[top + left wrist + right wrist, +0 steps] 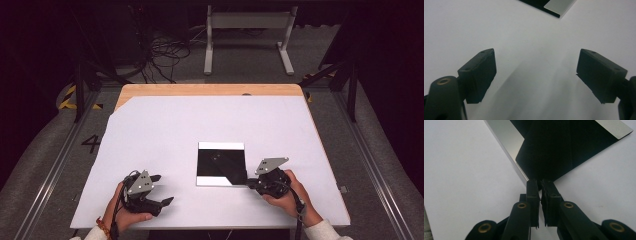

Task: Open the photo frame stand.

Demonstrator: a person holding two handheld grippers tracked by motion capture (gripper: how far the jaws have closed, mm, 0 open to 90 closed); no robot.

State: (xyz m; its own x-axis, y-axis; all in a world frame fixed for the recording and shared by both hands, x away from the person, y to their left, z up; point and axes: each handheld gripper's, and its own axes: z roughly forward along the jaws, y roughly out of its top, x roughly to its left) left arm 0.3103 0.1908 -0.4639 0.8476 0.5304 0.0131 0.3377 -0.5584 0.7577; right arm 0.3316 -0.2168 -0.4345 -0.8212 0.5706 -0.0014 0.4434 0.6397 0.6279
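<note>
A square shiny plate (220, 146) lies on the white sheet near the table's middle, with a black sheet (220, 162) covering most of it. My right gripper (248, 185) sits at the plate's near right corner. In the right gripper view its jaws (539, 183) stand almost together, pinching the corner of the black sheet (554, 150); silver strips of the plate (506, 140) show beside it. My left gripper (161, 189) rests at the near left, apart from the plate. Its jaws (536, 72) are wide open over bare white, and a corner of the plate (559, 6) shows far ahead.
The white sheet (200, 120) covers nearly the whole wooden table (210, 90), whose far edge shows bare. Beyond it on the floor stand a grey frame (247, 22) and loose cables (165, 50). Dark stands flank both sides.
</note>
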